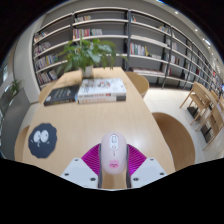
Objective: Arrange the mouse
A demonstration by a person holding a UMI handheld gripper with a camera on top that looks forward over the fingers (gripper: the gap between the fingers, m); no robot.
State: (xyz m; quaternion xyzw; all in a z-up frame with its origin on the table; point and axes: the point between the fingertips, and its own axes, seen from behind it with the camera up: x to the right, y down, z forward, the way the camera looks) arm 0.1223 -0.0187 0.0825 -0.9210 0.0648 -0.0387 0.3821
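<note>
Wooden table [90, 125]: one mouse [113, 155] clamped by gripper [113, 160].

Mouse [113, 158] between gripper [113, 163] fingers, on table [90, 125]

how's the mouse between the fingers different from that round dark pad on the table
The mouse is white with a pink mark and domed; the round mouse pad is dark with white eye-like marks and lies flat. The mouse sits between the gripper fingers, which look closed against its sides; the mouse pad lies apart, off to the left, untouched. The mouse is oval and narrow, the mouse pad round and wider. Both are over the same wooden table.
</note>
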